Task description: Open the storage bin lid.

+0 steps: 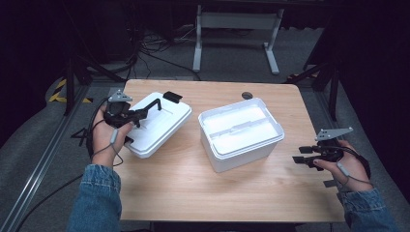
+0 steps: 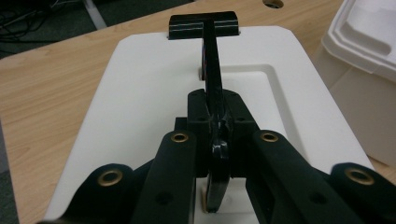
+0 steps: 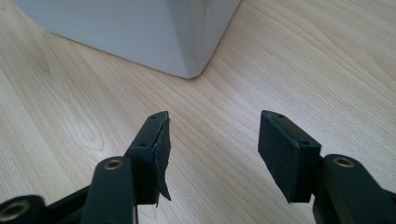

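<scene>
My left gripper (image 1: 153, 103) has its fingers clamped on the white lid (image 1: 167, 123); my right gripper (image 3: 212, 151) fingers stand apart, white box (image 1: 241, 133) ahead on the table (image 1: 193, 188)

Light wood tabletop (image 1: 193, 188) with a round hole (image 1: 247, 95) at its far edge. Beyond it, grey floor (image 1: 232, 58), white frame (image 1: 237, 21), loose cables (image 1: 154, 41).

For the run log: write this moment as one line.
left gripper: over lid, jaw state unclear | right gripper: open, empty, beside box | box: open | lid: flat on table
</scene>
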A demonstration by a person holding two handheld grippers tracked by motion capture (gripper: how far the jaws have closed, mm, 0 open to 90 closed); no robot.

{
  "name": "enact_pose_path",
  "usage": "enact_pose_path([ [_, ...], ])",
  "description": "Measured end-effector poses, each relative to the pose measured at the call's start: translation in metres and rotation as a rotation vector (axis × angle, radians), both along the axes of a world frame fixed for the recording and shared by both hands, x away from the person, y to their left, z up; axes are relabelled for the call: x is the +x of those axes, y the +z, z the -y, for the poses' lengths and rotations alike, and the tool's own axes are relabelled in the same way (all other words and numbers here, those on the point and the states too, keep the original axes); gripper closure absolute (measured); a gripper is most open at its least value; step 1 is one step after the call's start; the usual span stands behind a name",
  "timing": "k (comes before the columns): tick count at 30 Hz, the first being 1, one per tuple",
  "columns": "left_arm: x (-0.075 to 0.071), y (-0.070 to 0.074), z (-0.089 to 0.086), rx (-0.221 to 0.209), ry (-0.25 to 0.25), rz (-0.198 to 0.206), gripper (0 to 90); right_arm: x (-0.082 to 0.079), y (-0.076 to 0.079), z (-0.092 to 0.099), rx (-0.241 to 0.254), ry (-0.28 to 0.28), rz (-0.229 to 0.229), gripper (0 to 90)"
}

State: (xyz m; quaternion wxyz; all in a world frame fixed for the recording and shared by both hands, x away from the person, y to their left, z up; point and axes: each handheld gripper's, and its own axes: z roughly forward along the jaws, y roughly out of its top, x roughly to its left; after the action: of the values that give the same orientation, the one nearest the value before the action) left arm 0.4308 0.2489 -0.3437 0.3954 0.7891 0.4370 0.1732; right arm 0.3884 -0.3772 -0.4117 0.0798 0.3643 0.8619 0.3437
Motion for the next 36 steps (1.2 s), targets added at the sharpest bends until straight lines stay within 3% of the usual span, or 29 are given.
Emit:
enact_pose_path([
  [8, 0.005, -0.028, 0.0, 0.015, 0.014, -0.053, 84.0, 0.0, -0.001, 0.001, 0.001, -0.004, -0.005, 44.9],
  [9, 0.006, -0.035, -0.001, 0.045, 0.017, -0.06, 84.0, -0.001, -0.001, 0.001, 0.0, -0.005, -0.004, 44.9],
  [11, 0.006, -0.038, -0.002, 0.051, 0.02, -0.063, 84.0, 0.0, -0.001, 0.001, -0.003, -0.003, 0.001, 44.9],
  [16, 0.006, -0.051, -0.003, 0.04, 0.03, -0.092, 84.0, 0.0, -0.002, 0.0, -0.004, -0.002, -0.006, 44.9],
  [25, 0.005, -0.062, -0.002, 0.031, 0.019, -0.11, 83.9, 0.0, -0.004, -0.001, -0.005, -0.001, -0.009, 44.8],
  [32, 0.006, -0.071, -0.005, -0.007, 0.017, -0.133, 83.9, 0.0, -0.004, -0.001, -0.005, -0.002, -0.016, 44.7],
  [36, 0.006, -0.076, -0.007, -0.033, 0.027, -0.169, 83.7, 0.0, -0.004, -0.001, -0.005, -0.002, -0.015, 44.6],
])
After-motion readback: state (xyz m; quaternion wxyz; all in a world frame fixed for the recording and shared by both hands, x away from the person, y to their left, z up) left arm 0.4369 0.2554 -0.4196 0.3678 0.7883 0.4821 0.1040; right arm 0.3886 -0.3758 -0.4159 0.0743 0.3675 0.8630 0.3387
